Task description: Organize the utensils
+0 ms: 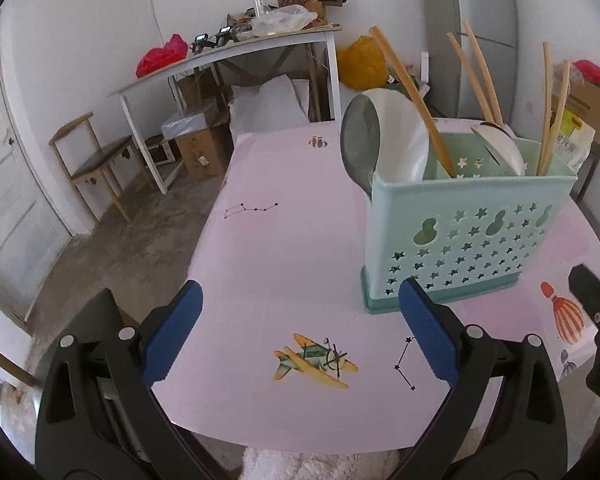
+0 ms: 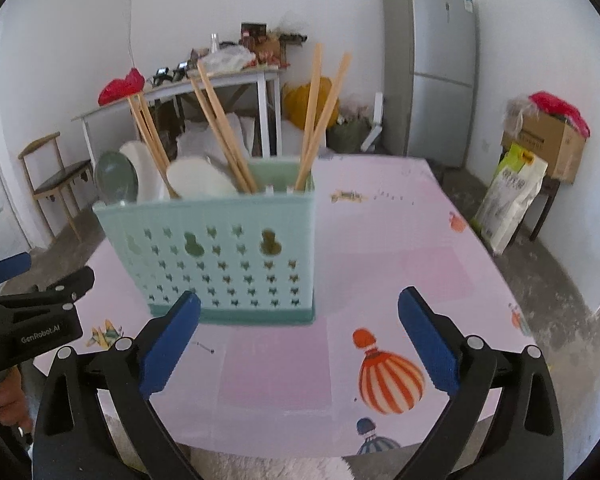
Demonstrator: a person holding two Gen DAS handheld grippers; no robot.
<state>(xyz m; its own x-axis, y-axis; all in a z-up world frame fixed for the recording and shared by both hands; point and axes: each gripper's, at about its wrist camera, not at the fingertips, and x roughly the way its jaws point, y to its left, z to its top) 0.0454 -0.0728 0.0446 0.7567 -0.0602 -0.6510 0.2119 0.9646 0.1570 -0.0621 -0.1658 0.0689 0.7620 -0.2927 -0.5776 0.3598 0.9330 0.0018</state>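
Grippers first: the right gripper [image 2: 299, 336] has its blue ribbed pads spread wide with nothing between them, just bare tablecloth under the gap. Same deal with the left gripper [image 1: 300, 328], jaws apart and empty, hovering over the little airplane print [image 1: 314, 361]. Both are black plastic frames with silver rivets, and in the right wrist view the left one's body reads "GenRobot.AI" in small white letters.

Just ahead of the right gripper sits the utensil holder [image 2: 220, 256], a mint-green plastic box standing upright on the table [image 2: 400, 248], darker green base, front wall punched with rows of star holes and three gourd-shaped cutouts. From the left view it's off to the right and a bit further back.

Everything inside stands handle-down or tip-down, with long axes roughly vertical but leaning. Wooden chopsticks [image 2: 224, 124] fan out at the top: one pair tilts left, another [image 2: 320, 116] leans right in the right-hand compartment. White ceramic-looking spoons [image 2: 200, 178] and a grey-green one [image 2: 114, 178] sit bowl-up on the left side, poking over the rim.

The table has a glossy pink cover with a striped hot-air balloon [image 2: 390, 376] and constellation doodles. A grey fridge [image 2: 436, 64] stands at the back wall; its label is too small to read.
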